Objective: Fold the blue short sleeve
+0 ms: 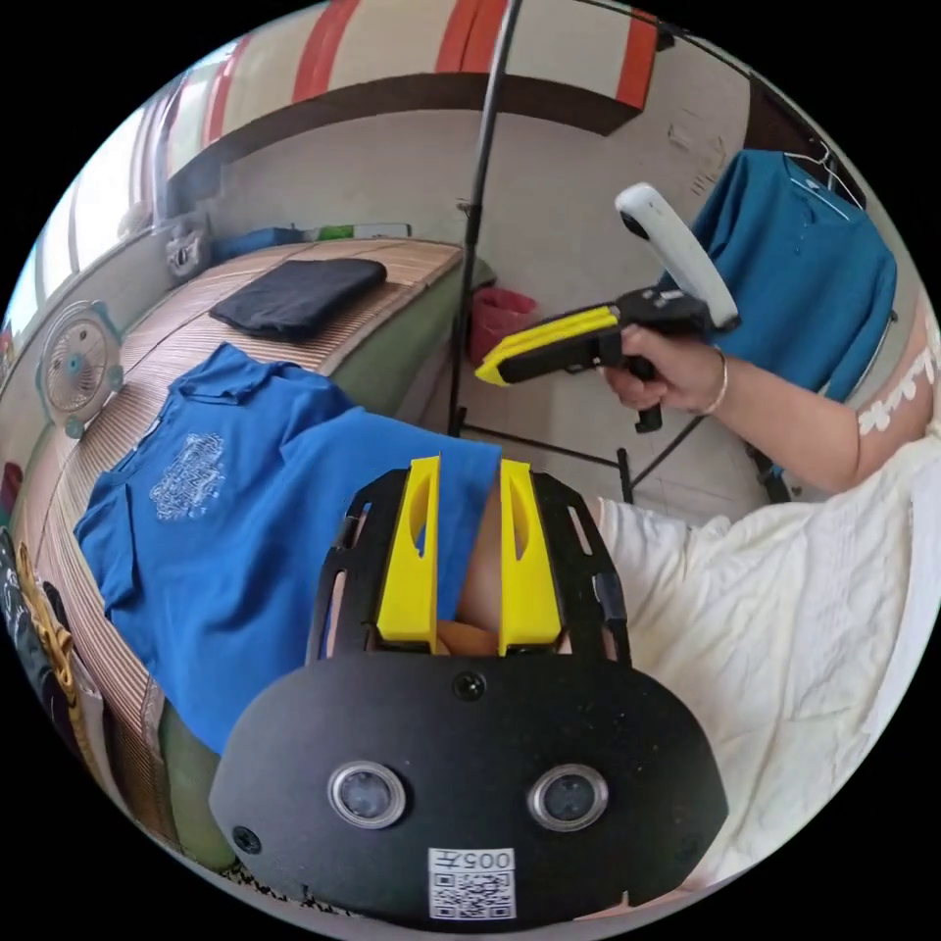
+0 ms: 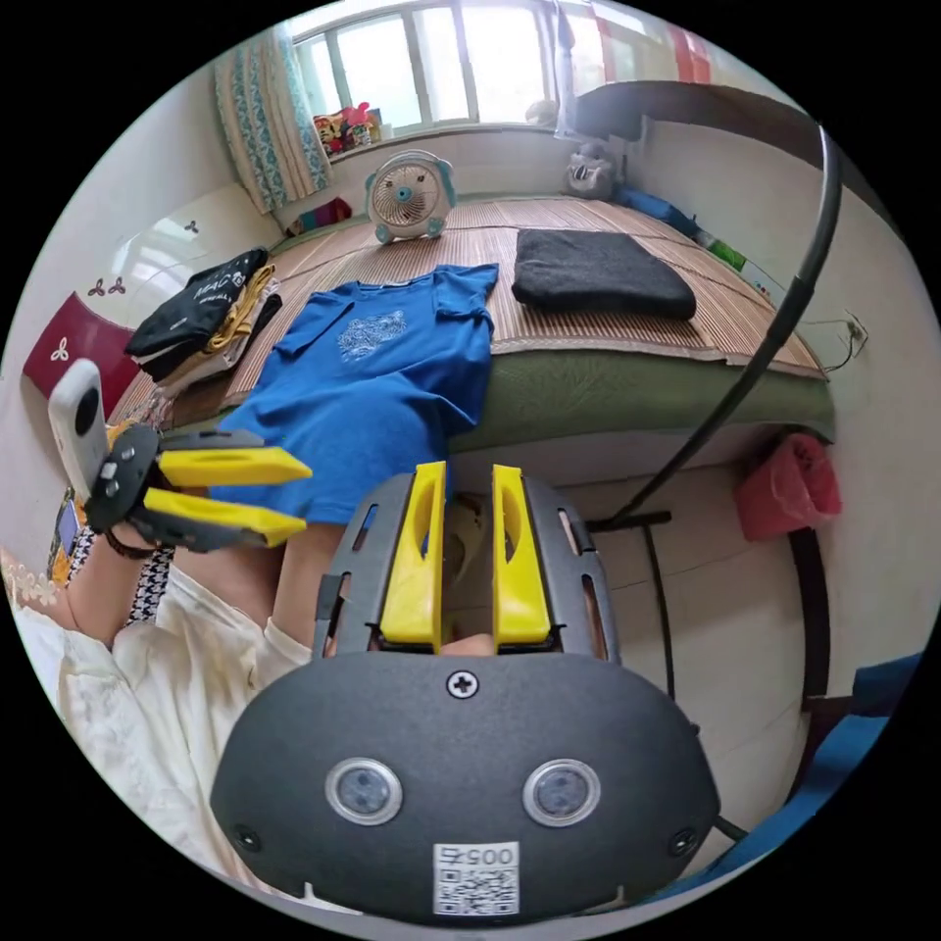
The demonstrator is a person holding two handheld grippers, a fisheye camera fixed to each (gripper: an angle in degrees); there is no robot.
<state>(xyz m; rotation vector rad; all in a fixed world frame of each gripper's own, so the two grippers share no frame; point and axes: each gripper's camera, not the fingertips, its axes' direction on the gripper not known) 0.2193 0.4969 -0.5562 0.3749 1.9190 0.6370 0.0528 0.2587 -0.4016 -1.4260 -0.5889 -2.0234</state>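
Observation:
The blue short sleeve shirt (image 1: 245,490) (image 2: 382,382) lies spread face up on the bamboo mat of the bed (image 1: 412,260) (image 2: 608,333), collar toward the far side, printed chest showing. Its hem hangs over the near bed edge. My left gripper (image 1: 469,472) is open just in front of that hanging hem, with nothing between its jaws; in the right gripper view it (image 2: 291,500) sits left of the hem, also apart. My right gripper (image 2: 467,480) is open and empty, held off the bed to the right, and a hand carries it (image 1: 493,371) above the floor.
A folded black garment (image 1: 299,292) (image 2: 598,270) lies on the mat beyond the shirt. A small fan (image 2: 407,196), a clothes stack (image 2: 206,314), a black stand pole (image 1: 478,196), a red bag (image 2: 789,485) and a teal shirt on a hanger (image 1: 804,284) surround the bed. The person's white clothing (image 1: 784,627) is close.

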